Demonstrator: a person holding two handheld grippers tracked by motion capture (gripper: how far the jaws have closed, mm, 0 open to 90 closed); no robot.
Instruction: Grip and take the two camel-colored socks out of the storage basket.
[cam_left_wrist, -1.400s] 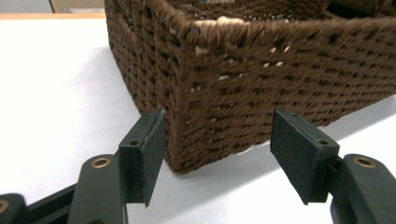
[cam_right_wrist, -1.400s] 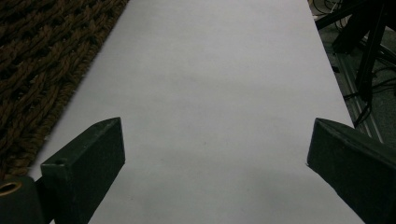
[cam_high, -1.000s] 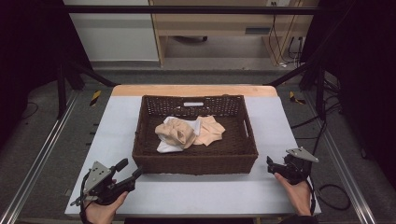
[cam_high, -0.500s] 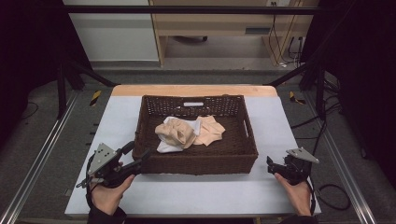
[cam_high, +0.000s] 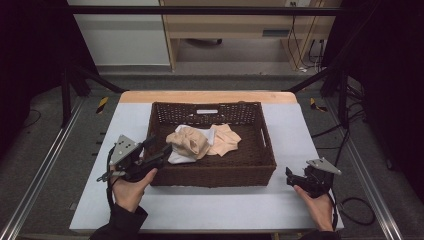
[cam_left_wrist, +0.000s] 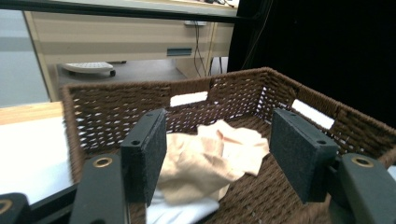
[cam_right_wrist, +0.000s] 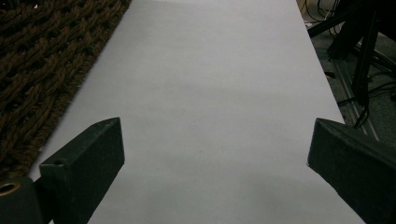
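You are at the reach-in: your left gripper (cam_high: 159, 151), jaws spread wide and empty, hangs over the near left corner of the dark brown woven wicker basket (cam_high: 260, 150), pointed at the heap inside. Just ahead of and below its pads lies a crumpled peach-beige cloth (cam_left_wrist: 205, 156), draped over a white cloth (cam_left_wrist: 182, 212) at its near edge. The next move likely calls for dipping lower and closing on a raised fold. Your right gripper (cam_high: 296, 178), jaws likewise apart, rests on the pale grey tabletop (cam_right_wrist: 210, 93), basket wall beside it.
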